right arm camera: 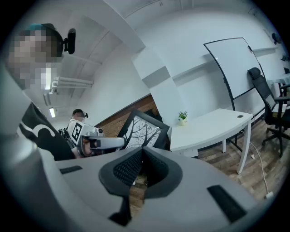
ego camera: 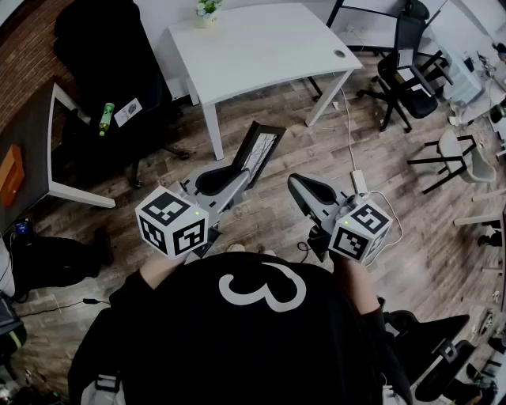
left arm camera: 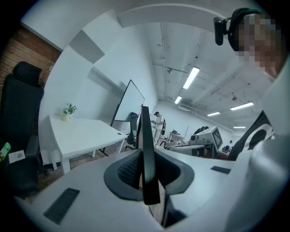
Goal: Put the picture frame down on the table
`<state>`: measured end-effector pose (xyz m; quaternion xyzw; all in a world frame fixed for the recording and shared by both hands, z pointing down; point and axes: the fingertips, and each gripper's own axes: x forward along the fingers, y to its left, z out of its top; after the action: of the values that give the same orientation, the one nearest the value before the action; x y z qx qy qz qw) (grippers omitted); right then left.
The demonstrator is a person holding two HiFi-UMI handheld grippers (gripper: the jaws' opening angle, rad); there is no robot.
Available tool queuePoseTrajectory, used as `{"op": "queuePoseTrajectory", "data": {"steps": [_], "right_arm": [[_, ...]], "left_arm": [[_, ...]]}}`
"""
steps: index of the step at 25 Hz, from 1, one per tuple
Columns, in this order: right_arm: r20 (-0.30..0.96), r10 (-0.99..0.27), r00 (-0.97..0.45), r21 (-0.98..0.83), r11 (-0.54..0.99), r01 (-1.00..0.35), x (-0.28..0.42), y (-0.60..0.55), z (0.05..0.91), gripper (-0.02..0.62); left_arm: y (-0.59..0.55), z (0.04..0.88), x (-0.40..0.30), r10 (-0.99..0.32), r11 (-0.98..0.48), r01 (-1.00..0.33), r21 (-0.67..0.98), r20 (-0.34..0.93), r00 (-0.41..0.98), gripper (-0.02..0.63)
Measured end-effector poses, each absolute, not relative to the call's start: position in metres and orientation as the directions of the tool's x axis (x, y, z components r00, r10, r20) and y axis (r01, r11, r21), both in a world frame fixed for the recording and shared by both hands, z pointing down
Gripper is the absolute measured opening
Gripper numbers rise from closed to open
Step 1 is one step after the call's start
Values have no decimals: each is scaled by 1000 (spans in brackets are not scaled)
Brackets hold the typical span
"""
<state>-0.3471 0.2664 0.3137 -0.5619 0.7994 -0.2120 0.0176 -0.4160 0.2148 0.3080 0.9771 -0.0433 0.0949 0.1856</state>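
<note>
The left gripper's pads (left arm camera: 126, 171) press on the lower edge of the one picture frame (ego camera: 261, 150), seen edge-on between them. The right gripper (right arm camera: 142, 152) has its jaws together on nothing. Two grippers, with the left gripper (ego camera: 241, 176) beside the right, both point slightly downward, away from the person. The frame hangs tilted over the floor, near the single white table (ego camera: 261, 47), which carries one small plant (ego camera: 207, 9) at its far edge.

Ceiling strip lights (left arm camera: 191, 78) wash the room evenly, leaving shadows soft. Fisheye warping bends the edges, and the corners fall black.
</note>
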Motion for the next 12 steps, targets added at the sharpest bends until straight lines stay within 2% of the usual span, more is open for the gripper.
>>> {"op": "queuePoseTrajectory", "data": {"steps": [12], "right_arm": [[190, -920, -343, -359, 260, -896, -388, 250, 306, 25]], "left_arm": [[196, 301, -458, -43, -925, -102, 366, 166, 985, 66]]}}
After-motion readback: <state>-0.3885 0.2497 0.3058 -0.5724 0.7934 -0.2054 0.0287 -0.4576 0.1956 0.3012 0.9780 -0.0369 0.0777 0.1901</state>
